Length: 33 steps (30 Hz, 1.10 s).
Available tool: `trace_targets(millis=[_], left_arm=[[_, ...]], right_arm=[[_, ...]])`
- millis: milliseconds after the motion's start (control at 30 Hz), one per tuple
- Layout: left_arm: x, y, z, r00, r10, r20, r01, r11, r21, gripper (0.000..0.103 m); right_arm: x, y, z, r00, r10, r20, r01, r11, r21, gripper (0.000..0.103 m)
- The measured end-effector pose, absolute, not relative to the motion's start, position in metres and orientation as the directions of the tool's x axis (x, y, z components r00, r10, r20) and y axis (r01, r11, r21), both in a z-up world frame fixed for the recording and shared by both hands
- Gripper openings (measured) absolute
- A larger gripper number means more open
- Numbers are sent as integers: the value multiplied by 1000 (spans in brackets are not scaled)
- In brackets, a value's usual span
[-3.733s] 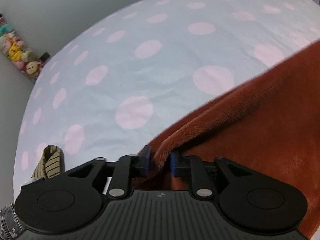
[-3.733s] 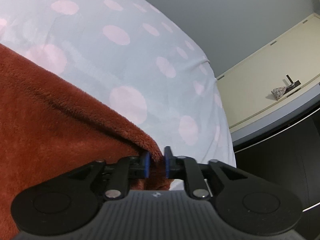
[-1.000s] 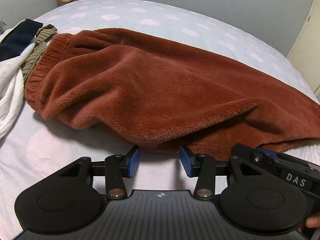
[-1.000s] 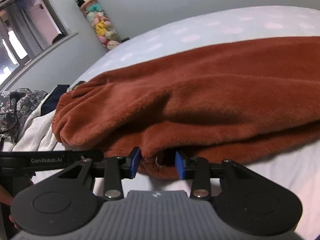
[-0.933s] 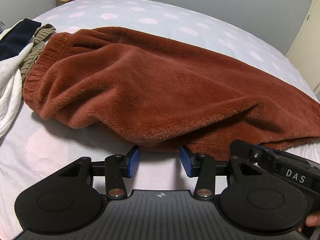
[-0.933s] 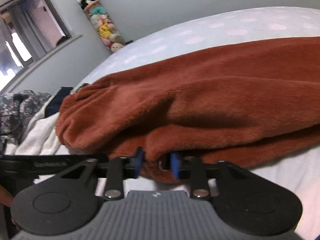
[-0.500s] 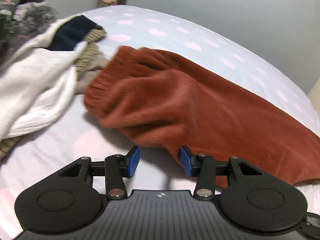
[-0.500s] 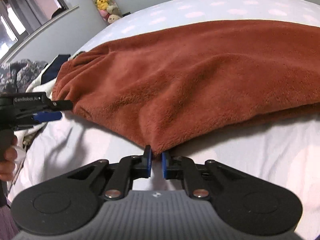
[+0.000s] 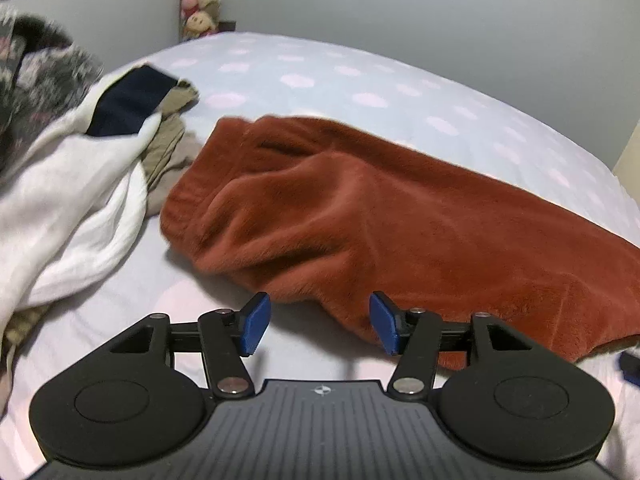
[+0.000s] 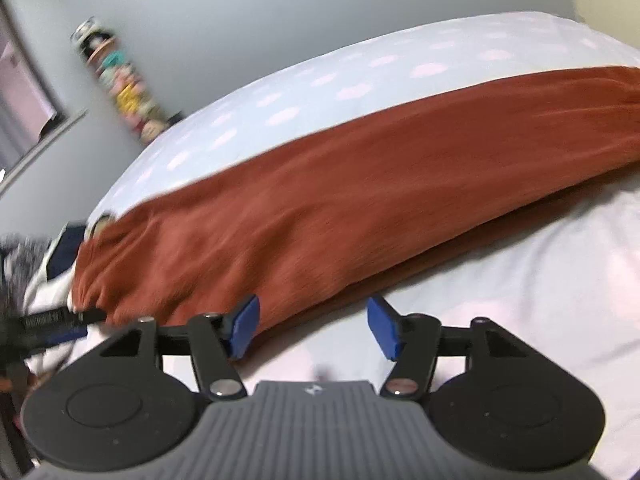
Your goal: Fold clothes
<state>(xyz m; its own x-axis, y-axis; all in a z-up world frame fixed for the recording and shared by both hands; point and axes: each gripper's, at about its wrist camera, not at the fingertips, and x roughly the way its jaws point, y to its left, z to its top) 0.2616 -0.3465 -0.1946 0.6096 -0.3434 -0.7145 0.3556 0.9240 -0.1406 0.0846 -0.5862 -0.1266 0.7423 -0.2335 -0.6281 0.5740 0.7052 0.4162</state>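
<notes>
A rust-red fleece garment [image 9: 400, 216] lies folded lengthwise into a long band across the polka-dot bed [image 9: 360, 76], its ribbed end toward a heap of unfolded clothes [image 9: 68, 184]. The left gripper [image 9: 316, 322] and right gripper [image 10: 312, 326] hover at the near edge, fingers spread wide and holding nothing; both sets have just been opening, the fleece no longer between them. One fold appears finished. Judging by its length, the garment likely needs folding across, and the pile beside it waits untouched.

Fuzzy rust fleece garment [image 9: 400, 216], matt bedsheet [image 9: 320, 76]
</notes>
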Motion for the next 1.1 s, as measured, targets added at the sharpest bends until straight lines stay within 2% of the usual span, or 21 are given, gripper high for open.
trace_targets(millis=[167,367,600,833,900,933,1000,1100], left_arm=[[269,-352,-194,622,-350,-700,351,924,-149,53],[280,-348,-198,616,-359,-702,316,928,-197,53],[289,-355,-208,619,-325,-715,300,939,-167,53],[292,-365,-214,640,-289,-712,305,946,-109,53],[293,-368,-216,642,-279,-714,307,947,-94,53],[293,-369,-218,643,-273,-716,309,947,-83,53],[293,-373,-220,646,-261,-717,318,946,-58,53],[293,-376,-223,648,-253,-718,325,945,-39,54]], right_arm=[[50,-664,-106,677,-320,-663,676,625,389,64],[-14,-785,-102,526,-472,-708,842,406,355,64],[-65,-884,-119,436,-546,-715,896,188,403,62],[-46,-930,-170,429,-514,-743,897,149,415,57],[-41,-939,-186,421,-503,-754,900,130,416,58],[-40,-941,-192,419,-504,-755,901,127,415,61],[-31,-943,-196,406,-518,-753,910,155,385,65],[-15,-946,-192,358,-526,-771,934,195,301,64]])
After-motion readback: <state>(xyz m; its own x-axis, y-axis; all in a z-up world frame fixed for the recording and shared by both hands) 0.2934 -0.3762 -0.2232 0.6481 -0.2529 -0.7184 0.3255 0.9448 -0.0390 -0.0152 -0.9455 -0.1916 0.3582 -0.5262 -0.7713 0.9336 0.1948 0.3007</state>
